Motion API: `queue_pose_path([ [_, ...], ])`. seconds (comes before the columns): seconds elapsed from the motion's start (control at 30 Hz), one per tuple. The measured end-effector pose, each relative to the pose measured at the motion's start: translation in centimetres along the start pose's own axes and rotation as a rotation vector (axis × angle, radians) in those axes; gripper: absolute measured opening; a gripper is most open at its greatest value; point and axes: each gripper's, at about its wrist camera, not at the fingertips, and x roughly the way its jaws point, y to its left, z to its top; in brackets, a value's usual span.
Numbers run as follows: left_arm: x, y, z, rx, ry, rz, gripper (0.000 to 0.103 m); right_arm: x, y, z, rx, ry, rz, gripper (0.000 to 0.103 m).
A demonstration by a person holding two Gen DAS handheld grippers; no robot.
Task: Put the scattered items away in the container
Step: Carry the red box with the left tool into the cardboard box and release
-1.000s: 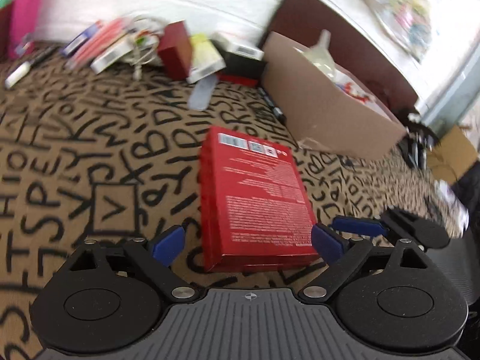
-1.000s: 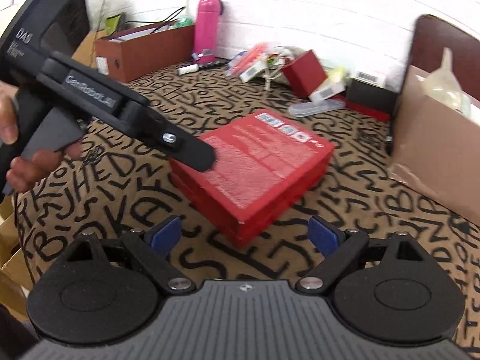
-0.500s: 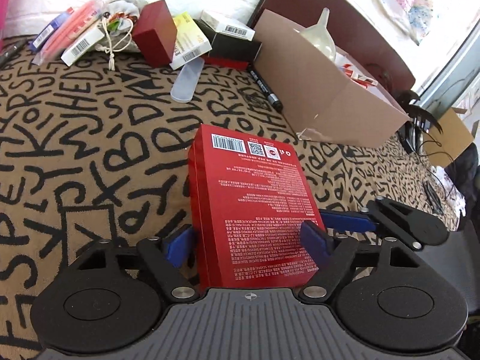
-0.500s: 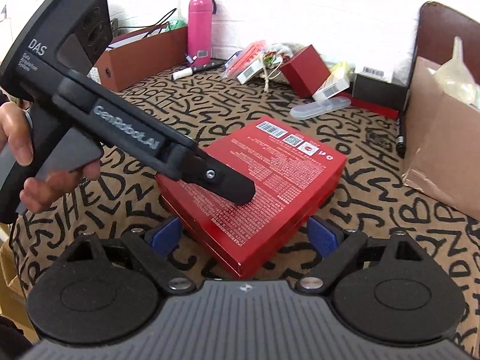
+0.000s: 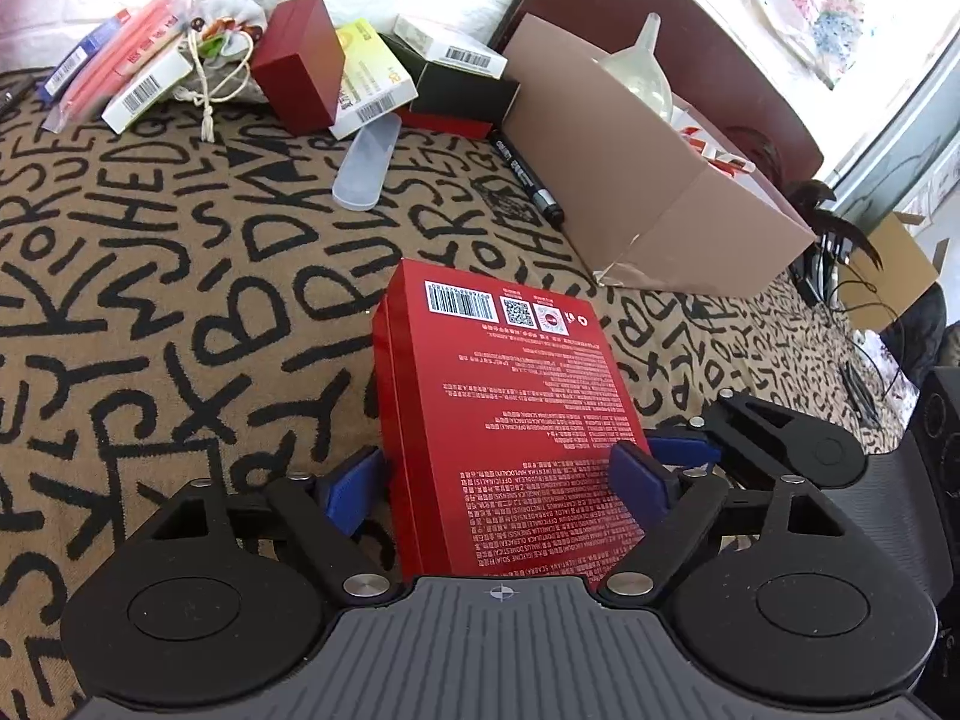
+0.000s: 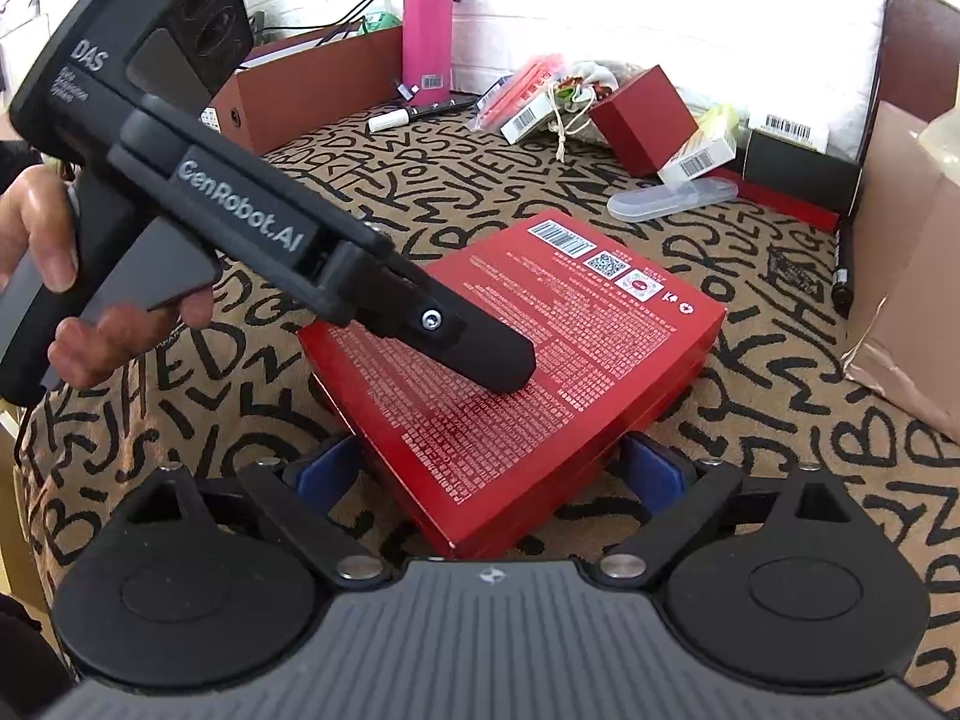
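Both tools bracket the red box (image 5: 510,420): left tool (image 5: 498,486) closing in, pads flanking its sides; right tool (image 6: 489,468) widening around a corner, readying a two-handed lift toward the cardboard container (image 5: 660,180) ahead-right.

Open patterned cloth (image 5: 150,312) left of flat red box (image 5: 510,420); brown cardboard box (image 5: 648,180) & black marker (image 5: 528,174) block far right.

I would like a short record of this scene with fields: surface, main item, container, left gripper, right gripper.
surface: cloth printed with black letters
main item: flat red box, lying barcode side up
container: brown cardboard box, open, funnel inside
left gripper: jaws have just been closing, red box between them, pads not clearly pressing
right gripper: jaws have just been opening, astride the red box's near corner
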Motion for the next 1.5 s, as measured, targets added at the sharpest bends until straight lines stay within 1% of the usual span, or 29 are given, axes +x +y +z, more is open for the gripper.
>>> queue_pose_path([
  [0.17,-0.4,-0.9,-0.4,0.010,-0.009,0.035,0.081,-0.5,0.4,-0.1,0.022,0.000,-0.003,0.096],
  [0.37,-1.4,-3.4,-1.1,0.040,-0.024,0.049,0.080,-2.9,0.5,-0.9,0.061,-0.021,0.004,0.094],
  [0.5,-2.3,-6.2,-0.2,0.092,-0.060,0.040,0.080,-5.8,0.4,-0.7,0.044,-0.065,-0.043,0.094],
  [0.67,-3.1,-10.8,2.5,0.176,-0.143,0.019,0.081,-10.0,-1.2,0.4,0.007,-0.150,-0.126,0.094],
  [0.8,-2.2,-14.5,5.9,0.220,-0.207,-0.009,0.081,-12.9,-4.1,1.7,-0.009,-0.209,-0.203,0.094],
  [0.9,-0.9,-17.1,8.8,0.246,-0.235,-0.040,0.081,-14.8,-6.6,2.7,-0.021,-0.239,-0.259,0.094],
  [1.03,1.2,-20.2,12.5,0.270,-0.261,-0.079,0.081,-16.7,-11.0,3.8,-0.013,-0.274,-0.296,0.094],
  [1.13,3.5,-21.8,15.1,0.263,-0.269,-0.108,0.081,-17.4,-14.5,4.6,0.001,-0.287,-0.313,0.094],
  [1.23,6.4,-22.9,17.4,0.237,-0.279,-0.122,0.087,-17.5,-17.6,5.2,0.001,-0.274,-0.324,0.094],
  [1.3,8.3,-23.6,18.9,0.245,-0.286,-0.118,0.089,-17.7,-19.7,5.5,0.003,-0.272,-0.313,0.094],
  [1.4,11.2,-24.0,21.3,0.234,-0.271,-0.126,0.088,-17.7,-23.0,5.9,-0.003,-0.261,-0.322,0.094],
  [1.5,14.3,-23.8,23.8,0.210,-0.257,-0.115,0.087,-16.3,-27.3,6.7,0.066,-0.234,-0.288,0.094],
])
